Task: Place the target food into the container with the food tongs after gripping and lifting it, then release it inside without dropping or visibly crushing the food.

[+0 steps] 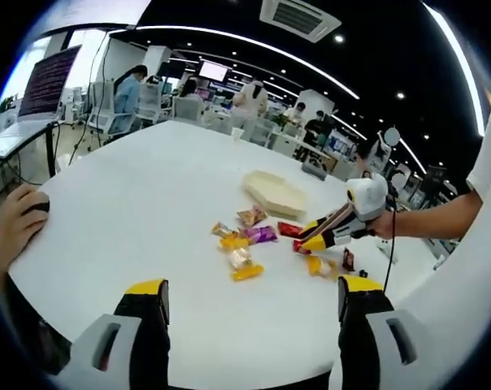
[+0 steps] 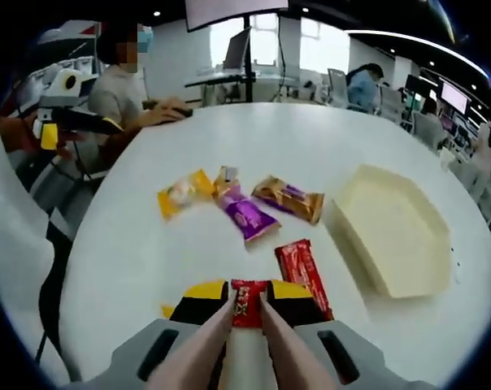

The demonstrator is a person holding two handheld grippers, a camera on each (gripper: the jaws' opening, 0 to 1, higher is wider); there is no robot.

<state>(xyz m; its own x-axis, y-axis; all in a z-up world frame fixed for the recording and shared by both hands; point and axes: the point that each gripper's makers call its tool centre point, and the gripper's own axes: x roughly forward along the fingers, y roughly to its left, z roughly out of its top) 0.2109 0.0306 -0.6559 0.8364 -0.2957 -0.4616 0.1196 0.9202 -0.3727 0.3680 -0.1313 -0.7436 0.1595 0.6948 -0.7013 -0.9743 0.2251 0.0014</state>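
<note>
Across the round white worktop (image 2: 148, 260), everything lay relative to the cream hexagonal tray (image 2: 396, 231), which sat empty. Near the tray's side lay a brown packet (image 2: 290, 199), beyond it a purple packet (image 2: 248, 216), then a yellow packet (image 2: 183, 192) farthest off. A long red packet (image 2: 303, 276) rested close beside the tray. The right gripper (image 2: 247, 302), held low and level over the worktop by an outstretched forearm in the left gripper view, pinched a small red packet (image 2: 247, 301) between its tongs. The left gripper (image 1: 249, 296) hung well back from the tray, jaws spread apart around nothing.
</note>
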